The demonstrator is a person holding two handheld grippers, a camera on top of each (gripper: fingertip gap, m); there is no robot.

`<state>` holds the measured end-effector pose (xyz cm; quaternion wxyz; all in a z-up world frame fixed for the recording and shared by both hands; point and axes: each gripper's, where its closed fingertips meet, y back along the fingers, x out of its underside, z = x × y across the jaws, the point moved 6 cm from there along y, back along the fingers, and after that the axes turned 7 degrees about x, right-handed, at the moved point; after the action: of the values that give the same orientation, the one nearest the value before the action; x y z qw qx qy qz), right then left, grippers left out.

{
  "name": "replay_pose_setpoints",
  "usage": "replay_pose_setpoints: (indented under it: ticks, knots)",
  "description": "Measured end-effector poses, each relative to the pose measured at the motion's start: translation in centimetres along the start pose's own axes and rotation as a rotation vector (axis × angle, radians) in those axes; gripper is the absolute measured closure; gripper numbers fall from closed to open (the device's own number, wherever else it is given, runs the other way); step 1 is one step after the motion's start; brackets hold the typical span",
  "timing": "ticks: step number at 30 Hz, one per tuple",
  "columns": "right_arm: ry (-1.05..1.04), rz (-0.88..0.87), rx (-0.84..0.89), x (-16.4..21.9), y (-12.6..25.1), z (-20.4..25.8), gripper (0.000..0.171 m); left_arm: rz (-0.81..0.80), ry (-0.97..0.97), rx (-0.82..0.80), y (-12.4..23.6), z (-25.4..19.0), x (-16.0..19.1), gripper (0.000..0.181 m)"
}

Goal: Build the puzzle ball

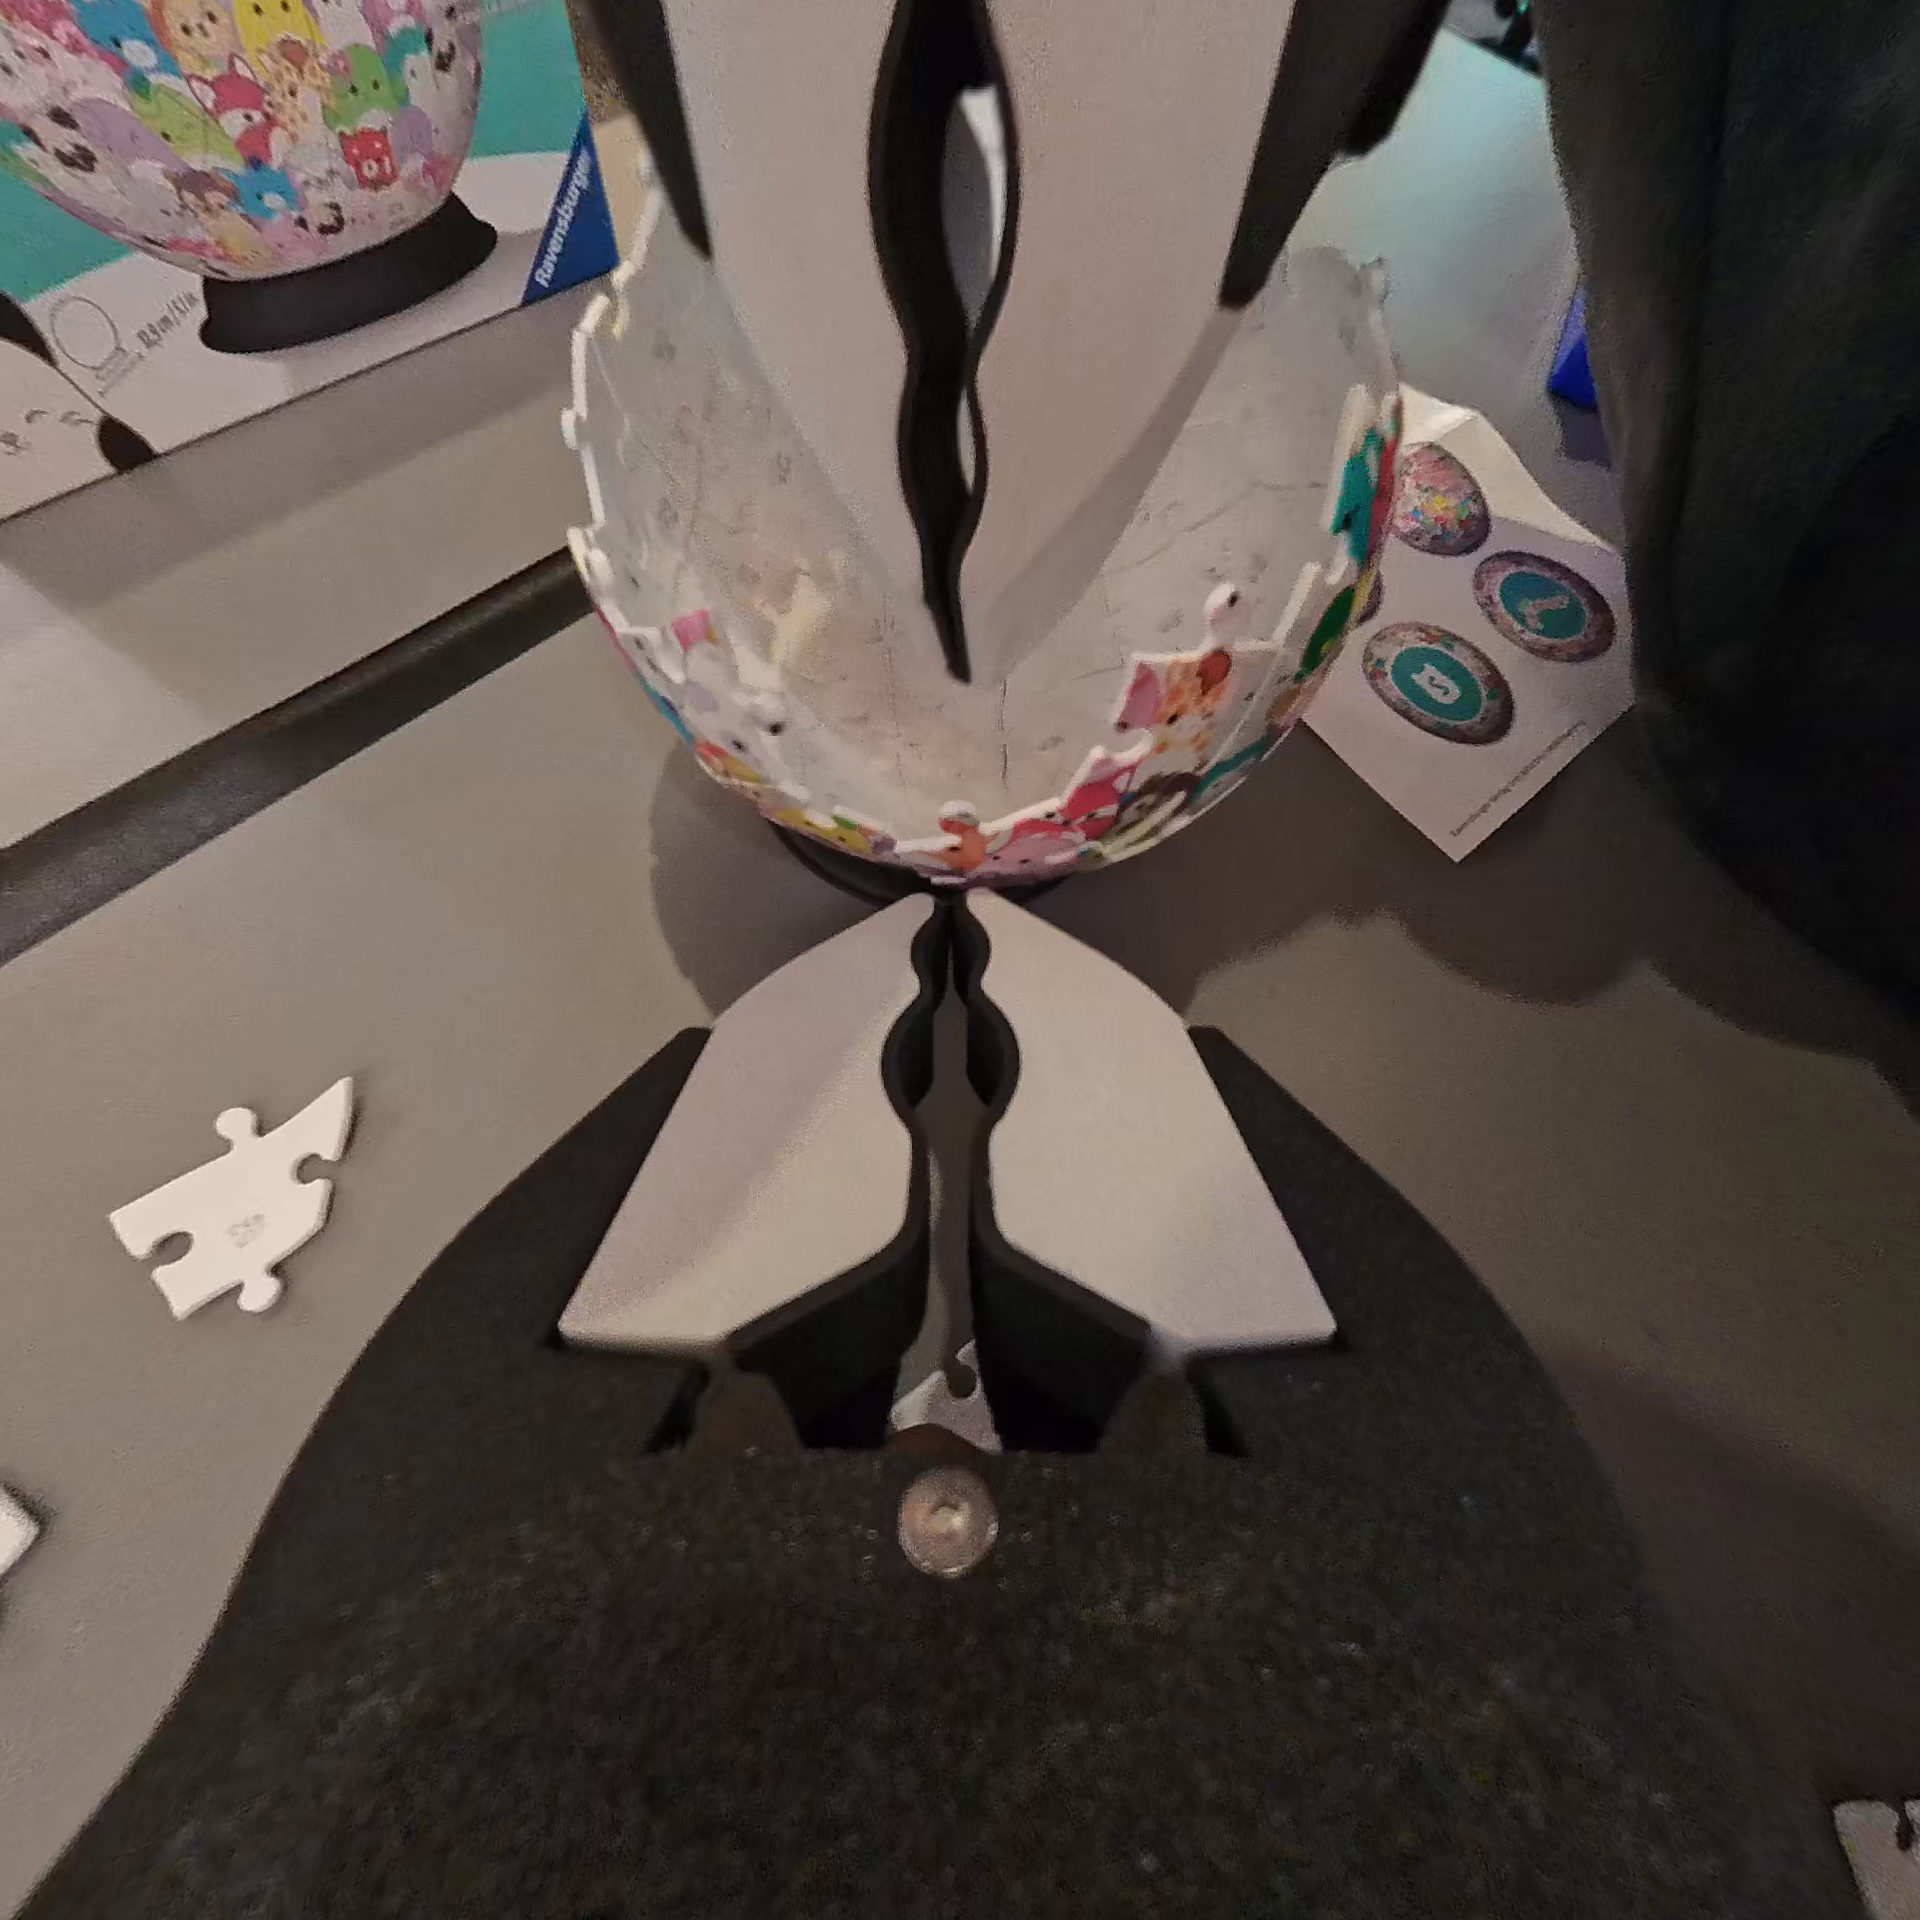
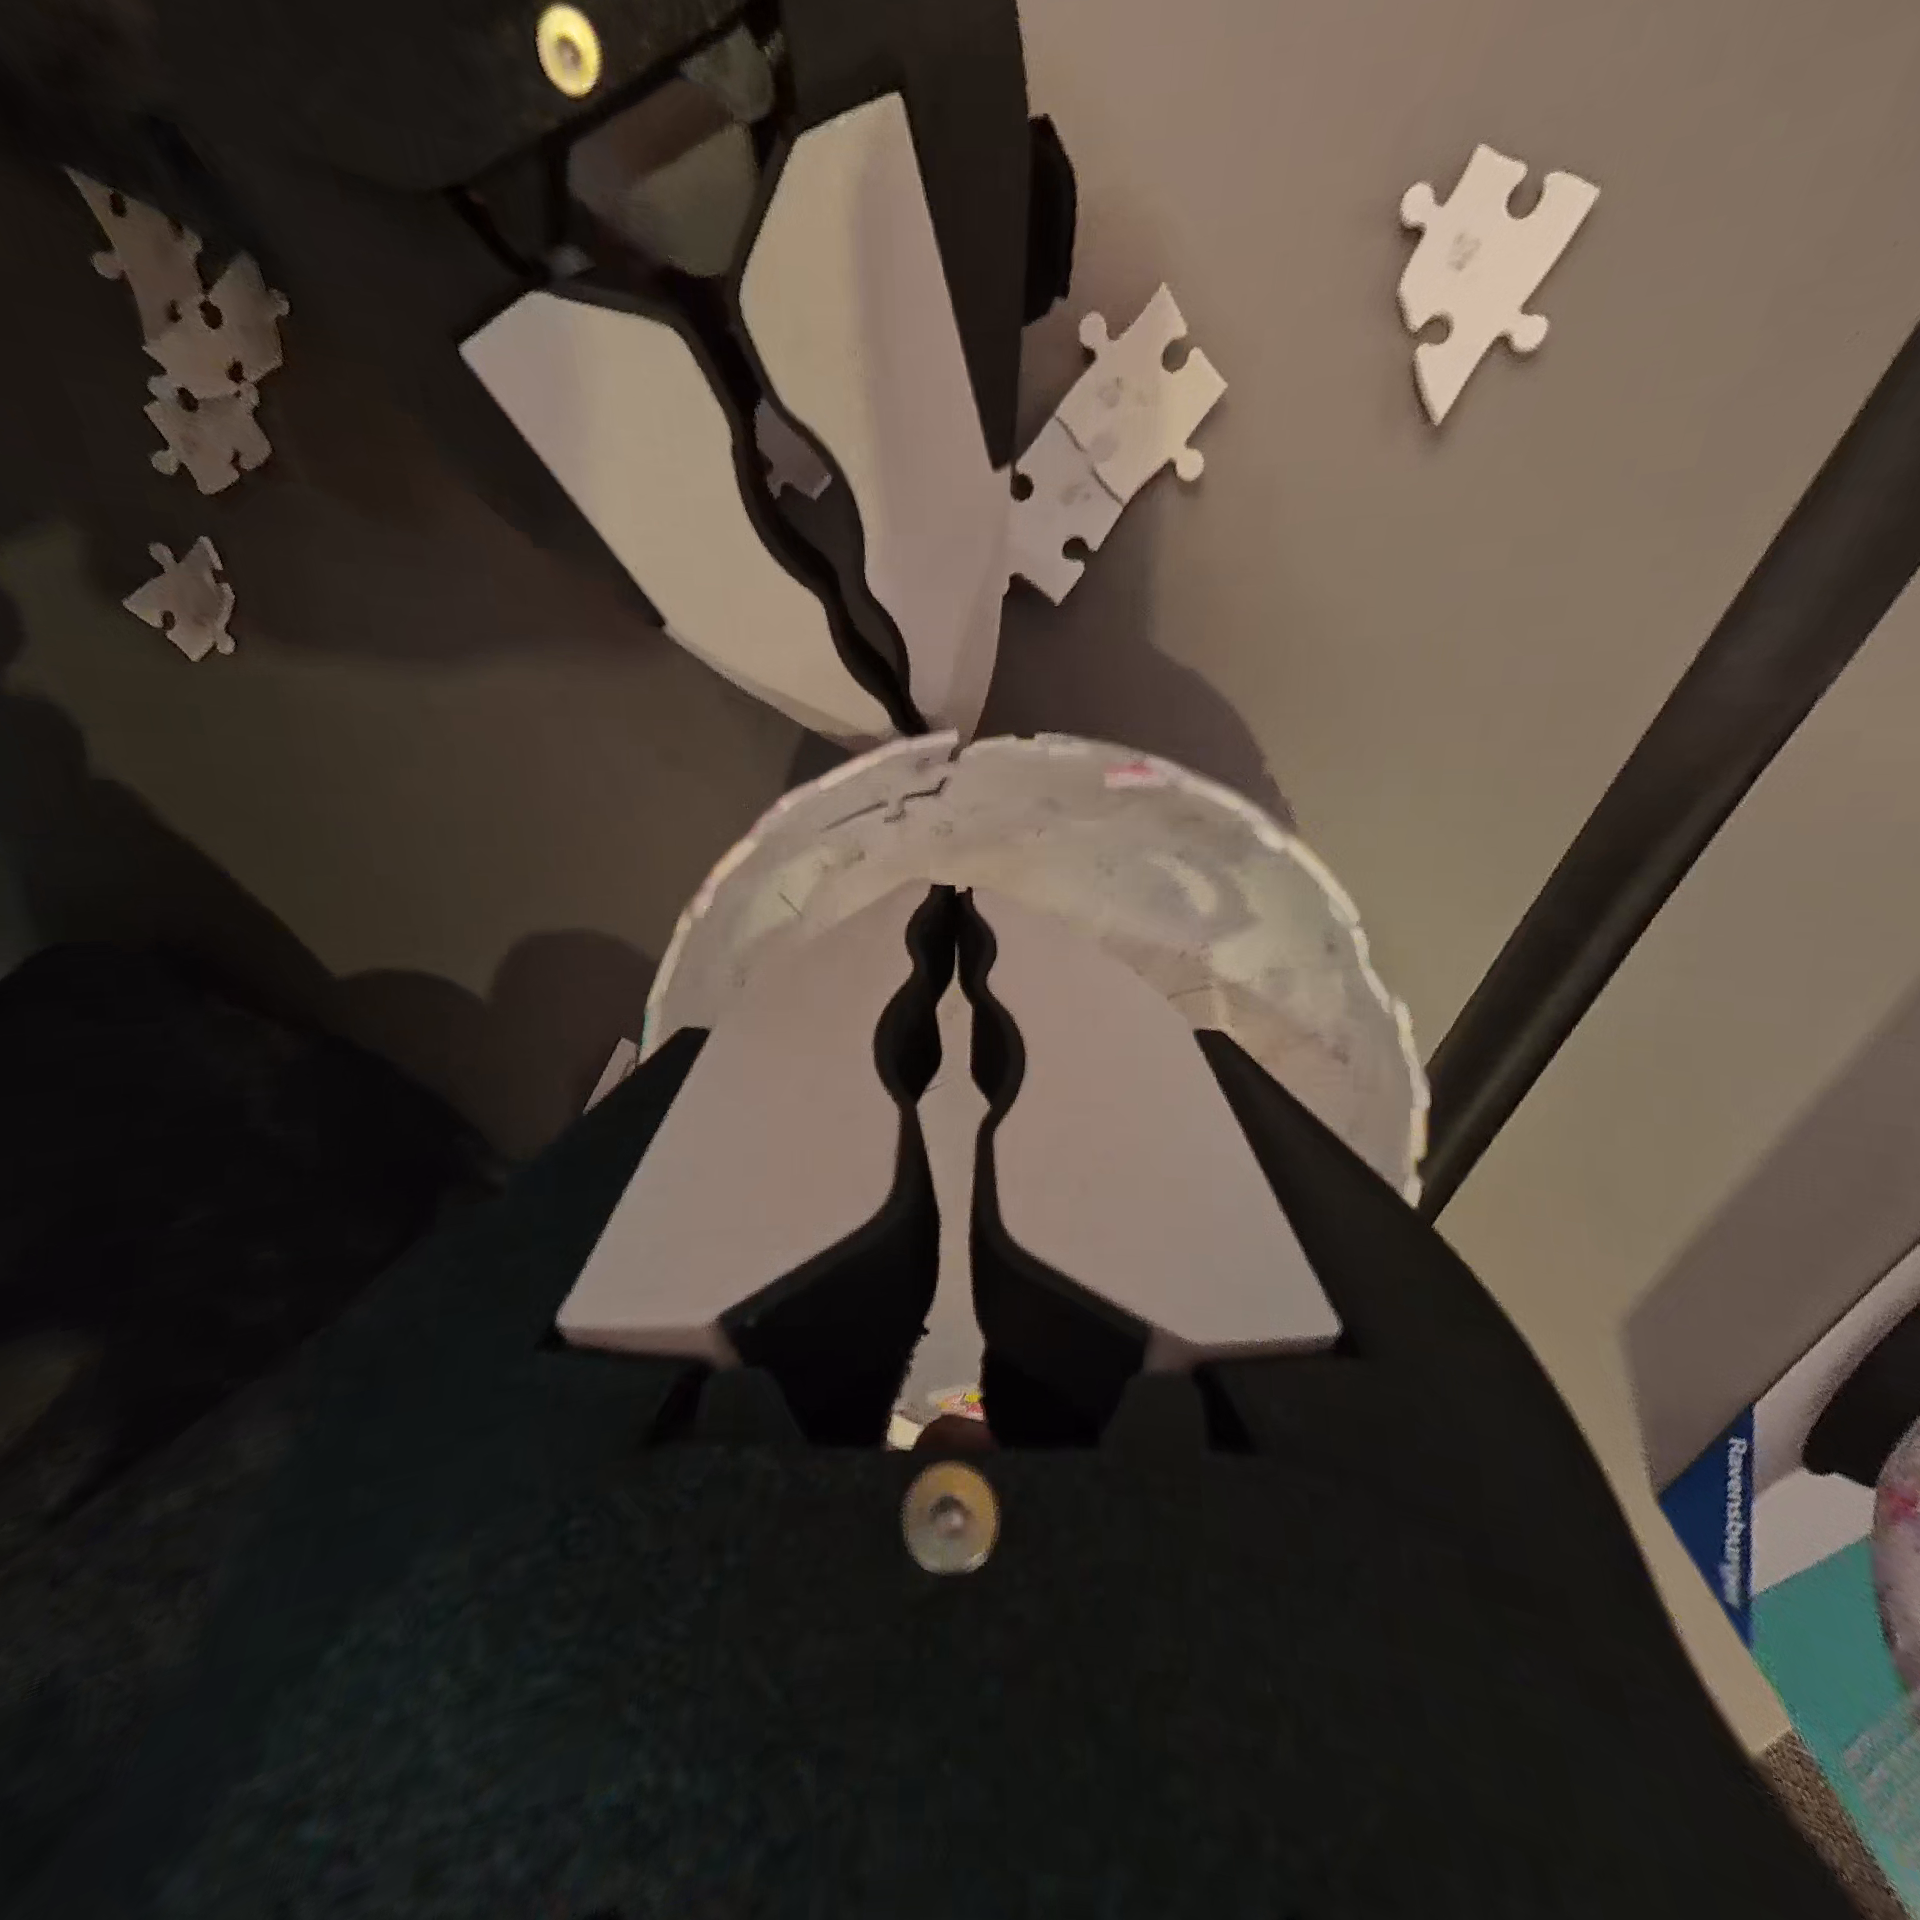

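Ball (image 1: 966, 665): half-built shell on stand, tabletop (image 1: 416, 987). Left gripper (image 1: 948, 906) clenched at near rim; right gripper (image 2: 951, 902) clenched inside shell. Advice: brace gently, press seam (image 2: 930, 795) flush.

We see the left gripper (image 1: 951, 914), jaws closed, tips at the near rim of the half-built puzzle ball (image 1: 831, 644) on its dark stand. The right gripper (image 1: 961, 665) reaches inside the shell, jaws together. A loose white piece (image 1: 234, 1200) lies left; the puzzle box (image 1: 312, 260) stands behind.
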<state>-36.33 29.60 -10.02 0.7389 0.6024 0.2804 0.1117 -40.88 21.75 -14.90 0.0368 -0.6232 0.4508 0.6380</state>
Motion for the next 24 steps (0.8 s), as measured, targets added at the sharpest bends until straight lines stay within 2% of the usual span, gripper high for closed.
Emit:
replay_pose_setpoints:
  ticks: [3,7,10,24]
  knots:
    - [-0.016,0.008,-0.048,-1.0,-0.4,0.0,0.171,-0.009,0.009,-0.001,0.1,0.1,-0.3,0.181]
    - [-0.034,0.095,-0.084,-0.2,-1.7,0.3,0.171,-0.014,0.020,0.010,0.1,0.1,-0.2,0.181]
    - [-0.039,0.091,-0.111,-0.5,-2.2,0.3,0.171,-0.006,0.027,0.018,-0.1,0.1,-0.1,0.181]
    - [-0.048,0.095,-0.100,0.2,-2.4,-0.1,0.171,0.000,0.029,0.015,-0.5,0.3,-0.2,0.181]
